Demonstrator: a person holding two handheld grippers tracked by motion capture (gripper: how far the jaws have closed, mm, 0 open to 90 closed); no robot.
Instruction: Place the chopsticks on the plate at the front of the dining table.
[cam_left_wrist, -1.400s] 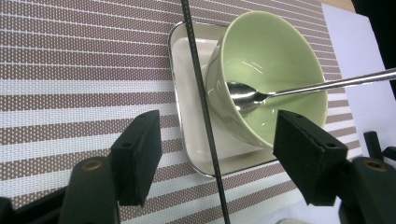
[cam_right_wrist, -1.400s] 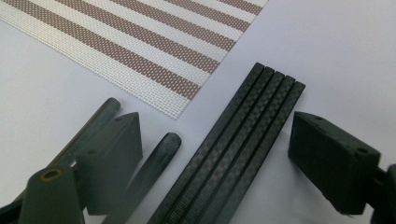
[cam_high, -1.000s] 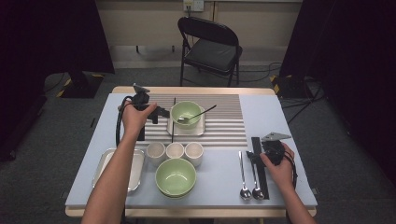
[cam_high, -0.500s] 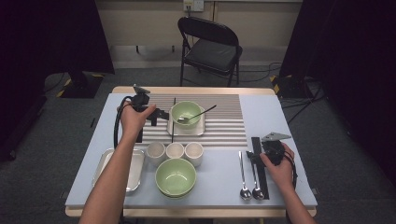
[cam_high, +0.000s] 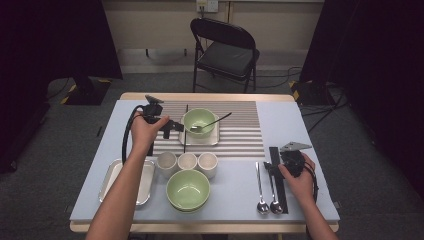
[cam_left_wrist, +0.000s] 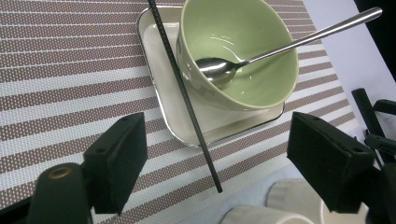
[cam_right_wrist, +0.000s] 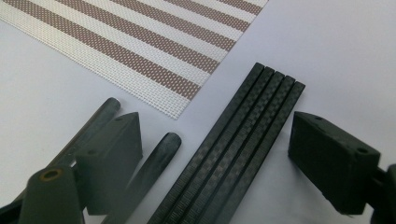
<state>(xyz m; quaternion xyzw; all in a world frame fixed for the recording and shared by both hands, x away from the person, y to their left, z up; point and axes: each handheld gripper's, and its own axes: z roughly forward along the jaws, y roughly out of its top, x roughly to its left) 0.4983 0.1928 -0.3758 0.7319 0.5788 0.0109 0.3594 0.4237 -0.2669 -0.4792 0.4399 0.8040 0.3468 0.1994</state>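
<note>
My left gripper (cam_high: 171, 126) (cam_left_wrist: 219, 163) hovers over the striped placemat (cam_high: 240, 135), just left of a small green bowl (cam_high: 199, 121) (cam_left_wrist: 243, 60). That bowl stands on a square white tray (cam_left_wrist: 187, 116) and holds a spoon (cam_left_wrist: 219, 67). One black chopstick (cam_high: 185, 130) (cam_left_wrist: 187, 100) rests across the tray's edge. Its near end lies between the jaws, which have just been opening and do not touch it. My right gripper (cam_high: 286, 165) (cam_right_wrist: 215, 158) stands open low over a bundle of several black chopsticks (cam_high: 278, 180) (cam_right_wrist: 233, 154), without pressing on them.
Three white cups (cam_high: 187, 161) stand in a row below the placemat, with a large green bowl (cam_high: 188, 189) in front. A metal tray (cam_high: 145, 187) lies at front left. Two spoons (cam_high: 260, 187) lie left of the chopstick bundle. A folding chair (cam_high: 225, 50) stands beyond the table.
</note>
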